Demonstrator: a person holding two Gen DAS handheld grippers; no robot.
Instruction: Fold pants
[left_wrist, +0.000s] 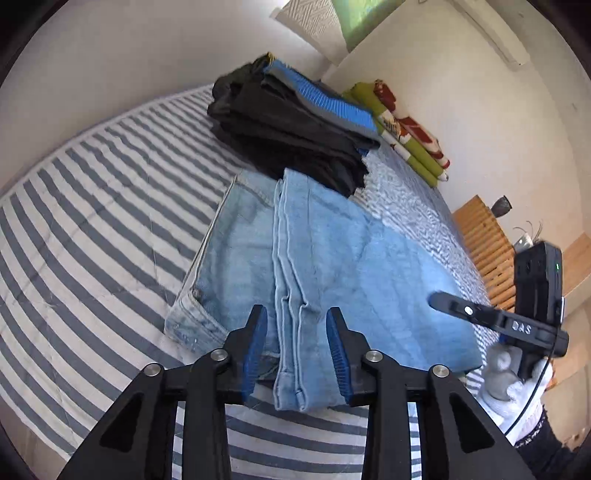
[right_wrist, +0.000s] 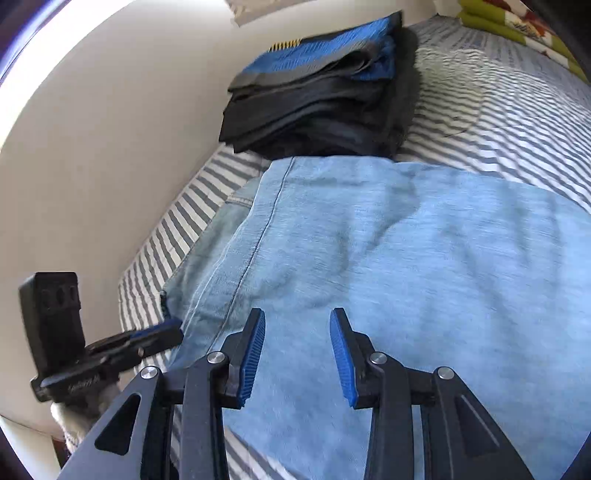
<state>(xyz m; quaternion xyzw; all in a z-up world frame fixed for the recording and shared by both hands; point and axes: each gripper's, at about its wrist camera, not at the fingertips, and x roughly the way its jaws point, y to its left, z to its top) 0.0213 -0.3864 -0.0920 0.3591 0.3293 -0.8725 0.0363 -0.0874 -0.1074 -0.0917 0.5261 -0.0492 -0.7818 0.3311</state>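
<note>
Light blue jeans (left_wrist: 325, 258) lie folded flat on the grey-and-white striped bed (left_wrist: 92, 229), with the leg hems stacked toward me. My left gripper (left_wrist: 297, 314) hovers over those hems, open; the cloth lies below the gap and the blue pads (left_wrist: 255, 350) do not press on it. My right gripper (right_wrist: 298, 314) is open above the broad smooth face of the jeans (right_wrist: 406, 258), holding nothing. In the left wrist view the right gripper (left_wrist: 436, 301) shows side-on at the jeans' right edge. The left gripper (right_wrist: 173, 328) appears at the jeans' left edge in the right wrist view.
A stack of folded dark clothes (left_wrist: 288, 136) topped by a blue striped piece touches the jeans' far edge. A green flowered folded blanket (left_wrist: 406, 129) lies by the wall. A wooden slatted frame (left_wrist: 484, 240) stands beside the bed. A white-gloved hand (left_wrist: 513, 387) holds the right gripper.
</note>
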